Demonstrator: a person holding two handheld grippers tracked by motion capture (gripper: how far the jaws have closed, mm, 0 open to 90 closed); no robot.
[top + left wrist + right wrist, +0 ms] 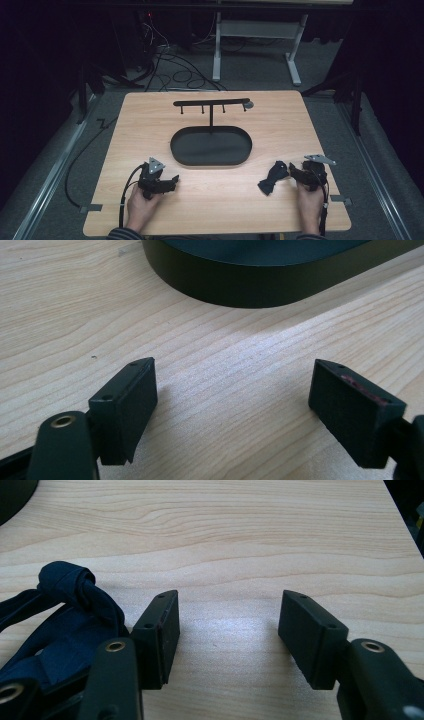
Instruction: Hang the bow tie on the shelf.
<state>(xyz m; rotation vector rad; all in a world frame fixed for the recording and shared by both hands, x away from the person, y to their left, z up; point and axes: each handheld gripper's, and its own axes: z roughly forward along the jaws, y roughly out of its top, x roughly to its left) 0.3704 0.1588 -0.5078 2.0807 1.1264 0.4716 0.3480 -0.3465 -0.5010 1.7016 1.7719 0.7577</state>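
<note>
A dark blue knotted cloth, like a bow tie (272,178), lies on the wooden table near the front right; in the right gripper view the cloth (65,625) sits just left of my left jaw. My right gripper (296,171) rests on the table beside it, open, with bare wood between its jaws (227,635). My left gripper (170,181) rests at the front left, open and empty (232,407), facing the black oval tray (211,146). A black T-shaped hanger stand (212,104) with small hooks rises from the tray's far side.
The tray's dark wall (260,282) stands a short way ahead of my left jaws. The table's right edge (400,517) is close to my right gripper. Cables and a desk frame (255,45) are on the floor beyond the table.
</note>
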